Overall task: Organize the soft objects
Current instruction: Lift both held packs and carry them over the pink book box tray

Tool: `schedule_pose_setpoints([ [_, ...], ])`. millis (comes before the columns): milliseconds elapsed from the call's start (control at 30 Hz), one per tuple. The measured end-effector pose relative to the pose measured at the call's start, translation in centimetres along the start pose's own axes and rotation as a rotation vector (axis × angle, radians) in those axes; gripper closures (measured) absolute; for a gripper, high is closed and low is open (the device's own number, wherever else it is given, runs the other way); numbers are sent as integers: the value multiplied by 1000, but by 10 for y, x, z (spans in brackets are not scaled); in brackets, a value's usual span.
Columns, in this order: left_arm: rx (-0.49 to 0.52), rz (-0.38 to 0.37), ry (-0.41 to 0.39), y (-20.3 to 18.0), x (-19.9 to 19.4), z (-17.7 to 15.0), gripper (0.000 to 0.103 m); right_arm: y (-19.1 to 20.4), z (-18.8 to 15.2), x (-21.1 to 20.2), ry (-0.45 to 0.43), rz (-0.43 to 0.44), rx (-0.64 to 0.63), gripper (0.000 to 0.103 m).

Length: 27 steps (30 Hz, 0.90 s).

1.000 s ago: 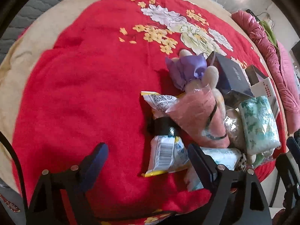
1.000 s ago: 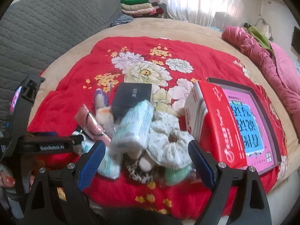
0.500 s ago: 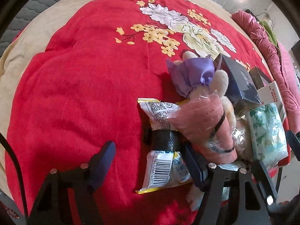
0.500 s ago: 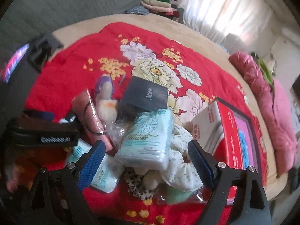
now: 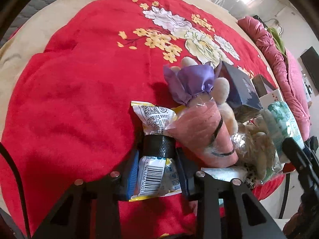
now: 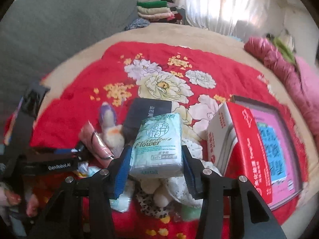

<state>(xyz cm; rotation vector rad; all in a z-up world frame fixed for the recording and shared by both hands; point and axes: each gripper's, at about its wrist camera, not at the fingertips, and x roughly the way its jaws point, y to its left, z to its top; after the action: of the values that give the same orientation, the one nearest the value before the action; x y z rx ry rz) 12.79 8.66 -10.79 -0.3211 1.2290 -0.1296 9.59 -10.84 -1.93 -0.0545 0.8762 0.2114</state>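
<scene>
Left claw (image 5: 157, 171) is clenched on a snack packet (image 5: 154, 171) lying on the red blanket (image 5: 79, 99). Right claw (image 6: 156, 169) grips a tissue pack (image 6: 159, 145) atop a heap of soft things, beside a red box (image 6: 247, 151).

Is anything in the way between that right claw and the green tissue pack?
Nothing visible: the right gripper already has its blue fingers against both sides of the tissue pack, atop the pile.

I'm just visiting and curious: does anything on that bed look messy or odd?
Yes: the soft things lie jumbled in one heap on the red blanket. The red box leans tilted, and a black band cinches the snack packet.
</scene>
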Motion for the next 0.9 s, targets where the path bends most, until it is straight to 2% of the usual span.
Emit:
schedule_pose_setpoints([
  [333, -70, 45, -63, 34, -38, -11, 68, -11, -1, -14, -16, 31, 61, 53],
  [500, -61, 61, -111, 34, -62, -13, 68, -10, 1, -26, -46, 47, 66, 53],
  [633, -32, 24, -137, 15, -80, -18, 68, -13, 1, -37, -67, 44, 74, 53],
  [900, 91, -42, -154, -52, -98, -25, 68, -30, 0, -65, -116, 38, 108, 53],
])
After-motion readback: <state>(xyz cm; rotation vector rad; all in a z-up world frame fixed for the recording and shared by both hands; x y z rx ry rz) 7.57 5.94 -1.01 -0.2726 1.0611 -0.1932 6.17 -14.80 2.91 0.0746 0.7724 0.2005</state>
